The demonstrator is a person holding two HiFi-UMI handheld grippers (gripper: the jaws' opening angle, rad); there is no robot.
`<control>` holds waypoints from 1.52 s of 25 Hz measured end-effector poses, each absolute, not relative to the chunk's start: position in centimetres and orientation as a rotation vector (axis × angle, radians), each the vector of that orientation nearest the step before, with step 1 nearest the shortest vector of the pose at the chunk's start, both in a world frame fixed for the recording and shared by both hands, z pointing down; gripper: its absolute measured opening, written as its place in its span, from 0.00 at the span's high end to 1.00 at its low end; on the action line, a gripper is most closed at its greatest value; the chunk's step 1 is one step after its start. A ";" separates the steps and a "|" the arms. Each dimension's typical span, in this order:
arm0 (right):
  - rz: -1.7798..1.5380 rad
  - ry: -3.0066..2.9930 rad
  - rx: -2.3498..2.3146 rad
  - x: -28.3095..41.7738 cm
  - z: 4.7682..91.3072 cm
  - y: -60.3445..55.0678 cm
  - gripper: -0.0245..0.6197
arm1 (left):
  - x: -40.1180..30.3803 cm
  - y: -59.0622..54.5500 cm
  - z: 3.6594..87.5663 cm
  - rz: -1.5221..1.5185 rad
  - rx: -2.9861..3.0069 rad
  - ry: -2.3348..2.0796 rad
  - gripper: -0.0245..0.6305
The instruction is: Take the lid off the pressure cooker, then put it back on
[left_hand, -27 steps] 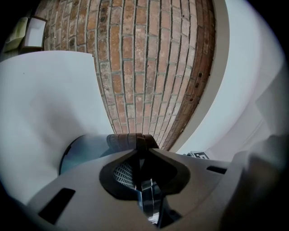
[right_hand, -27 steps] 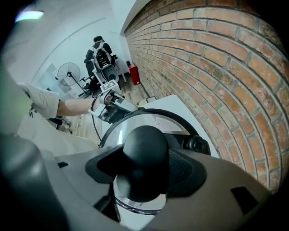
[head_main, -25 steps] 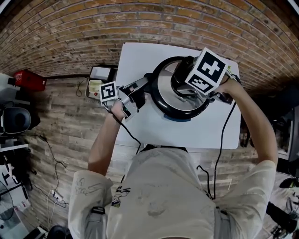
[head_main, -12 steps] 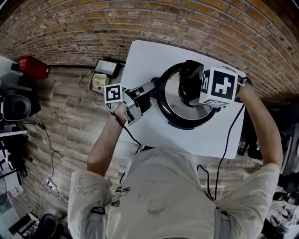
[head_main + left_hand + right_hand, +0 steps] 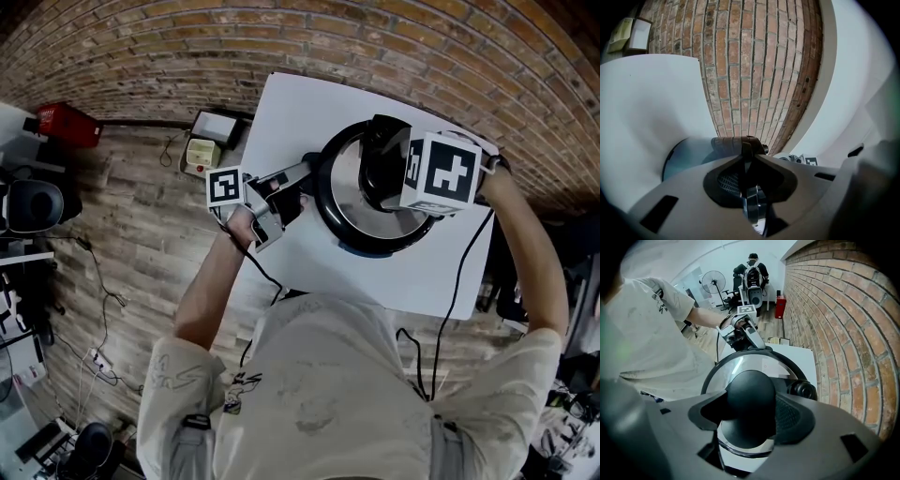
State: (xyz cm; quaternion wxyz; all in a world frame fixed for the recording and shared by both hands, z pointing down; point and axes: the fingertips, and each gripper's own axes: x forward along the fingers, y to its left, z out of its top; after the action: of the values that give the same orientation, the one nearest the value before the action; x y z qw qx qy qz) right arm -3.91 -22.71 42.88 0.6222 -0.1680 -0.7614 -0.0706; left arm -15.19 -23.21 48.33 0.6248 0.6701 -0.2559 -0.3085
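Observation:
The pressure cooker [image 5: 349, 202] stands on the white table [image 5: 281, 112], with its shiny lid [image 5: 740, 366] seated on it. My right gripper [image 5: 380, 178] points down over the lid's middle. Its jaws are shut on the black lid knob [image 5: 750, 399], pads against both sides. My left gripper [image 5: 281, 187] lies level at the cooker's left, shut on the long side handle [image 5: 736, 143], which runs edge-on between the jaws [image 5: 747, 154]. The cooker's rounded body [image 5: 684, 154] shows just beyond them. From the right gripper view, the left gripper [image 5: 752, 336] sits at the lid's far rim.
A brick wall [image 5: 141, 47] runs behind the table. On the wooden floor at the left lie a red box [image 5: 66, 124], a small yellowish device [image 5: 199, 152] and cables. A cable hangs off the table's near edge [image 5: 450, 309]. A seated person [image 5: 752, 273] and a fan [image 5: 712, 282] are far off.
My right gripper has rolled on the lid knob, so its marker cube now shows another face and sits further right. The left gripper has held still on the handle.

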 end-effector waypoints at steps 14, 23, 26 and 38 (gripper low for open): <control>-0.150 -1.797 -0.373 -3.9 42.8 -22.5 0.47 | -15.1 -23.0 48.5 -0.697 1.538 -0.618 0.85; -0.108 -1.910 -0.350 -3.6 42.2 -22.7 0.35 | -16.5 -22.9 48.4 -0.631 1.628 -0.754 0.79; -0.081 -2.015 -0.293 -3.6 41.0 -22.8 0.35 | -18.9 -22.5 48.5 -0.566 1.673 -0.919 0.77; 0.016 -2.565 0.216 -1.3 35.2 -23.7 0.35 | -24.5 -20.4 42.9 -0.369 1.911 -1.644 0.76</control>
State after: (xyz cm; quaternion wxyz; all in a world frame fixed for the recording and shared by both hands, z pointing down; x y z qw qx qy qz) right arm -1.34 -23.67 35.20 0.2800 0.0805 -0.9566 0.0060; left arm -24.45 -20.42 42.91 0.2928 0.7172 -0.6170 -0.1384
